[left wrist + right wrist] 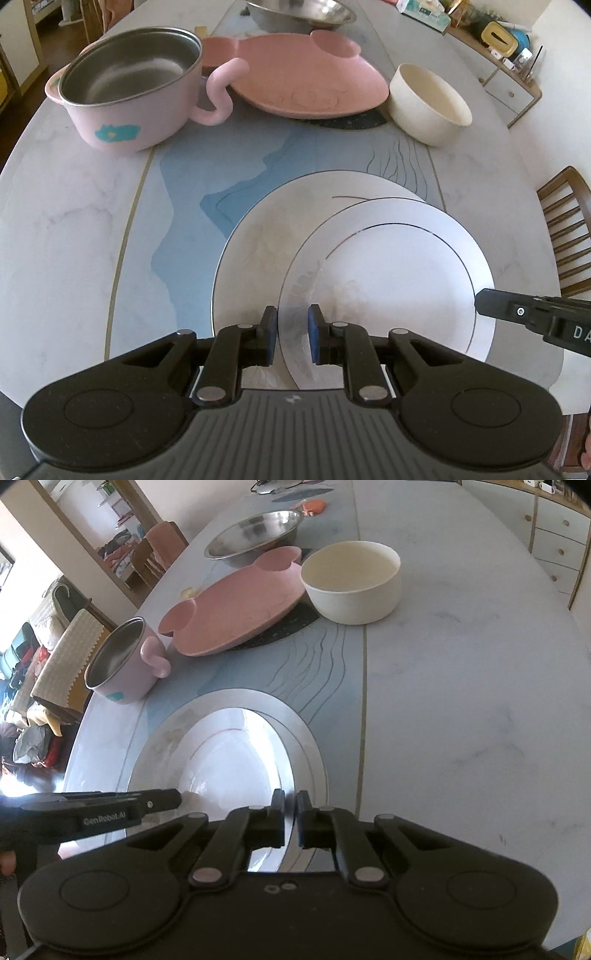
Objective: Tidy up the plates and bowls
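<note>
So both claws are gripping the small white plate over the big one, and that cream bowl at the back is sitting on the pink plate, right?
Not quite: the cream bowl stands on the table beside the pink plate, as the right wrist view shows. The rest holds.

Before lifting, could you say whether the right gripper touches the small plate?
Touching: right wrist view shows the right gripper shut on the small plate's rim.
</note>
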The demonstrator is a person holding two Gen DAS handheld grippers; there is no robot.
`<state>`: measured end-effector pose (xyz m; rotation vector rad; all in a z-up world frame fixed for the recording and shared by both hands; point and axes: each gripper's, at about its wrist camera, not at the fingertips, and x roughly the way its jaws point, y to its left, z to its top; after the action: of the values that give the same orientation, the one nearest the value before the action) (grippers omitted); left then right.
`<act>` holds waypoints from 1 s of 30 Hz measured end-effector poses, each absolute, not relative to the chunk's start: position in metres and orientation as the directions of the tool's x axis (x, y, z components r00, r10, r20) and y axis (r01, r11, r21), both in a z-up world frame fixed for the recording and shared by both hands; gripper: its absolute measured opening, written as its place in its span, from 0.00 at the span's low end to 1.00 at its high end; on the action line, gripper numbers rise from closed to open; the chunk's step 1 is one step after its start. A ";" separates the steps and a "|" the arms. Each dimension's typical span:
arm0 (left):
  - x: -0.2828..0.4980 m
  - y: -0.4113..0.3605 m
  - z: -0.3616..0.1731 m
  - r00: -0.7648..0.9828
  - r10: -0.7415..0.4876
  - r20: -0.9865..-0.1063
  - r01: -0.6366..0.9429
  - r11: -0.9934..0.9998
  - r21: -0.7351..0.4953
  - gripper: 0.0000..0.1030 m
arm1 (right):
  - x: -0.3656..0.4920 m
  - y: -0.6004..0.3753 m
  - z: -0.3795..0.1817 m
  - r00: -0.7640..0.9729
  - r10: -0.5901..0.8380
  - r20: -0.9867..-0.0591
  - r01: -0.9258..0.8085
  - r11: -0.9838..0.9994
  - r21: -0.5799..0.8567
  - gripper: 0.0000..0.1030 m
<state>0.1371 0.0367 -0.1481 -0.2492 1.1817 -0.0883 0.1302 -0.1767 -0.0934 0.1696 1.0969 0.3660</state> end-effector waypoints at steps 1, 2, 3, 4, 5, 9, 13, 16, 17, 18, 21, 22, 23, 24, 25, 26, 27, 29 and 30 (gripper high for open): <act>0.138 0.036 -0.148 0.380 -0.196 -0.904 -0.056 0.970 -0.235 0.16 | 0.131 -0.177 -0.094 0.404 0.372 -0.836 -0.203 0.927 0.314 0.07; 0.138 0.036 -0.148 0.380 -0.194 -0.904 -0.052 0.972 -0.230 0.16 | 0.131 -0.177 -0.095 0.401 0.372 -0.837 -0.200 0.927 0.317 0.07; 0.138 0.035 -0.149 0.379 -0.191 -0.906 -0.047 0.973 -0.225 0.15 | 0.131 -0.178 -0.096 0.398 0.373 -0.838 -0.196 0.927 0.319 0.07; 0.138 0.034 -0.149 0.377 -0.187 -0.907 -0.041 0.975 -0.218 0.15 | 0.132 -0.177 -0.098 0.396 0.371 -0.840 -0.194 0.928 0.318 0.07; 0.139 0.033 -0.148 0.375 -0.183 -0.909 -0.036 0.977 -0.211 0.15 | 0.132 -0.178 -0.098 0.395 0.371 -0.841 -0.192 0.928 0.319 0.07; 0.140 0.030 -0.148 0.366 -0.166 -0.916 -0.018 0.982 -0.186 0.15 | 0.134 -0.178 -0.104 0.388 0.373 -0.842 -0.179 0.927 0.329 0.08; 0.140 0.029 -0.147 0.361 -0.155 -0.920 -0.006 0.986 -0.168 0.15 | 0.136 -0.178 -0.109 0.380 0.381 -0.843 -0.168 0.925 0.342 0.08; 0.139 0.028 -0.147 0.365 -0.140 -0.921 0.001 0.989 -0.150 0.15 | 0.138 -0.178 -0.113 0.378 0.385 -0.842 -0.161 0.923 0.349 0.08; 0.139 0.028 -0.146 0.367 -0.135 -0.920 0.003 0.990 -0.144 0.15 | 0.138 -0.177 -0.114 0.378 0.383 -0.843 -0.158 0.924 0.349 0.08; 0.139 0.029 -0.146 0.368 -0.131 -0.920 0.003 0.990 -0.139 0.15 | 0.139 -0.178 -0.115 0.377 0.387 -0.842 -0.155 0.922 0.355 0.08; 0.138 0.031 -0.144 0.374 -0.124 -0.919 0.000 0.991 -0.134 0.15 | 0.141 -0.178 -0.117 0.371 0.394 -0.841 -0.148 0.919 0.365 0.09; 0.139 0.032 -0.144 0.375 -0.124 -0.919 -0.002 0.991 -0.134 0.15 | 0.141 -0.177 -0.118 0.370 0.394 -0.841 -0.149 0.919 0.365 0.09; 0.139 0.032 -0.143 0.377 -0.121 -0.918 -0.003 0.991 -0.132 0.15 | 0.142 -0.177 -0.119 0.369 0.395 -0.842 -0.150 0.919 0.365 0.09; 0.139 0.032 -0.142 0.379 -0.118 -0.918 0.000 0.992 -0.128 0.15 | 0.142 -0.177 -0.119 0.369 0.394 -0.842 -0.151 0.919 0.363 0.09; 0.139 0.032 -0.142 0.380 -0.117 -0.918 0.003 0.992 -0.125 0.15 | 0.142 -0.176 -0.120 0.368 0.392 -0.843 -0.152 0.920 0.361 0.09; 0.139 0.032 -0.142 0.380 -0.116 -0.918 0.005 0.992 -0.123 0.15 | 0.143 -0.175 -0.120 0.368 0.391 -0.844 -0.153 0.921 0.360 0.09; 0.139 0.032 -0.142 0.381 -0.114 -0.918 0.006 0.993 -0.121 0.15 | 0.143 -0.175 -0.121 0.366 0.391 -0.844 -0.154 0.920 0.359 0.09; 0.138 0.032 -0.142 0.384 -0.110 -0.917 0.007 0.993 -0.116 0.15 | 0.143 -0.174 -0.121 0.367 0.388 -0.845 -0.155 0.922 0.356 0.09; 0.138 0.032 -0.142 0.385 -0.110 -0.917 0.007 0.993 -0.116 0.15 | 0.143 -0.173 -0.120 0.368 0.384 -0.847 -0.156 0.923 0.351 0.09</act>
<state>0.1384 0.0318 -0.1416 -0.0987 1.1742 -0.0748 0.1432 -0.1731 -0.1203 0.2255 1.1443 0.3504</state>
